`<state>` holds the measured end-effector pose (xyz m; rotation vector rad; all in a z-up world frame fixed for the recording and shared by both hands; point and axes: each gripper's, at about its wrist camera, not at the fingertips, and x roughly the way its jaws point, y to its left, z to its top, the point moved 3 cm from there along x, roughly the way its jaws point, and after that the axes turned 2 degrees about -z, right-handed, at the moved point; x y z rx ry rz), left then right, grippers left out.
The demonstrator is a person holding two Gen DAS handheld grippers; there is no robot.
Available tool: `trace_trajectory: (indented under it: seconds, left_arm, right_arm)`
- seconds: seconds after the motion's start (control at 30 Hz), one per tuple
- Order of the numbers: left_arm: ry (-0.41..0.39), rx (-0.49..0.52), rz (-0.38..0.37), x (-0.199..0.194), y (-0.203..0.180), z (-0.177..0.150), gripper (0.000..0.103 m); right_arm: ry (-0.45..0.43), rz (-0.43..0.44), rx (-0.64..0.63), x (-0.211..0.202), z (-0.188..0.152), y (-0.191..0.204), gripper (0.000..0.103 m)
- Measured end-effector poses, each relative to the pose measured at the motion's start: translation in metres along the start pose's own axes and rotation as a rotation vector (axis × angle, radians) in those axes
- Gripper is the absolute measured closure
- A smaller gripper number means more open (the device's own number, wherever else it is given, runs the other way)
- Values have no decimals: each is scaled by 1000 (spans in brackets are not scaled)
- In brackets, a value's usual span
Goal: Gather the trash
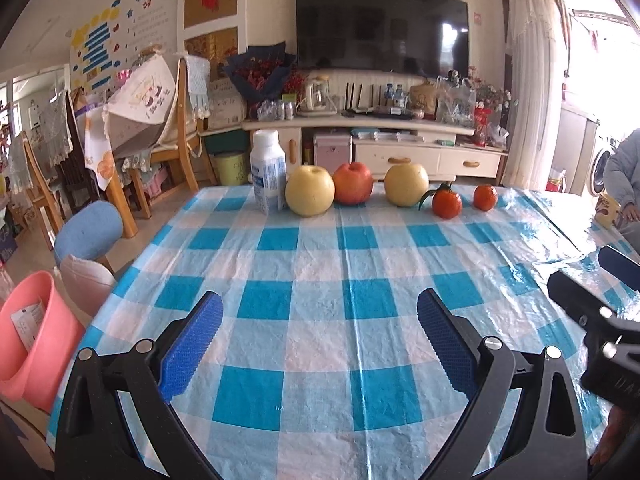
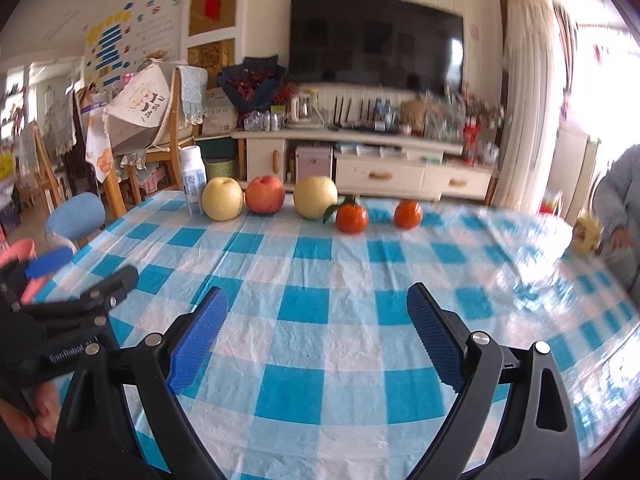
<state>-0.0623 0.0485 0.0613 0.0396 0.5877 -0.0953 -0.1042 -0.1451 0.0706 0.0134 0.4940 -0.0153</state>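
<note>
While both grippers hung low over the near edge of the table [image 1: 320, 420], neither one held anything. The left gripper [image 1: 320, 328] had its blue pads [image 1: 192, 344] wide apart, and the right gripper [image 2: 318, 320] had its pads [image 2: 198, 336] wide apart too. Only checked cloth lay under them.

The one thing that looked like trash was the bottle [image 1: 268, 172], a white one with a blue label. It stood upright at the far edge, toward the far left corner, just beside a yellow fruit [image 1: 310, 190]. It may have touched the fruit, but that was hard to tell. A red fruit [image 1: 353, 183], another yellow one [image 1: 406, 184] and two oranges [image 1: 447, 203] sat in a row along the same edge.

My guess was that the next job was to reach for the bottle. The left gripper was on the bottle's side, so it looked like the better one to go. To do it well, it should keep its pads apart, come at the bottle from the left, away from the fruit, and squeeze the body low so it would not tip. It should not bump the fruit, which could roll.

The left view showed a pink bin [image 1: 30, 340] on the floor past the near left corner, with a paper scrap in it. The right view showed only a bit of pink there, and its right side was blurry.
</note>
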Motion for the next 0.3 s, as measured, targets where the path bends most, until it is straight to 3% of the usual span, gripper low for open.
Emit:
trace_trajectory:
  seconds: [0.3]
  left_arm:
    - [187, -19, 53, 70, -3, -19, 6]
  right_arm:
    - [255, -24, 84, 89, -18, -23, 11]
